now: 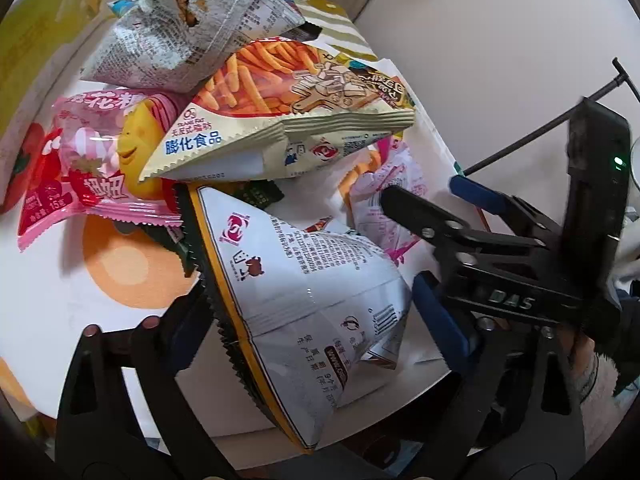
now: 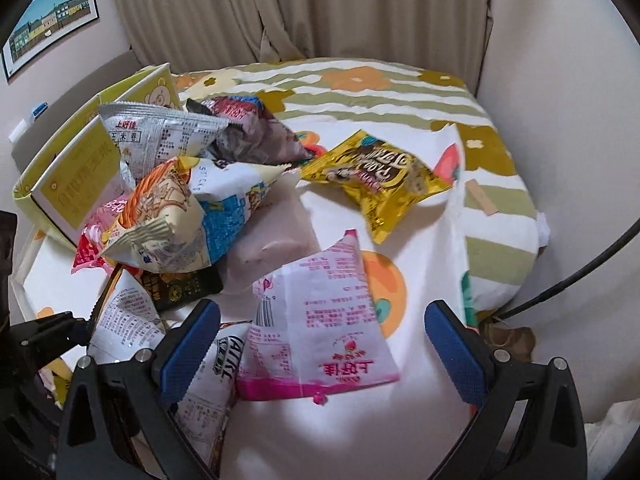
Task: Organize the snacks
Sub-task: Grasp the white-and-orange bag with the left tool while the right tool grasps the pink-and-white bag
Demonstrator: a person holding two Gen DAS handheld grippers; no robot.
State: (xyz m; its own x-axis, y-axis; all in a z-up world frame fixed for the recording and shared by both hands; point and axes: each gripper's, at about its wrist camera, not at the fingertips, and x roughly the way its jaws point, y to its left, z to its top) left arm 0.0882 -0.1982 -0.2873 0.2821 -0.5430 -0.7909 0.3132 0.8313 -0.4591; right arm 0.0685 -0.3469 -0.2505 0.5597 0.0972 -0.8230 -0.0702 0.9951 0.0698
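Several snack packets heaped on patterned bed cover, beside yellow box. Light, puffed, crinkly, slippery; best pinched at crimped seams. Left gripper wide, straddling white packet, pads apparently clear. Right gripper wide over pink-printed packet, empty.

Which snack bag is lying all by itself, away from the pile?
The shiny gold bag with brown writing. It sits alone on the flowery cloth, while the other bags are heaped together or touching.
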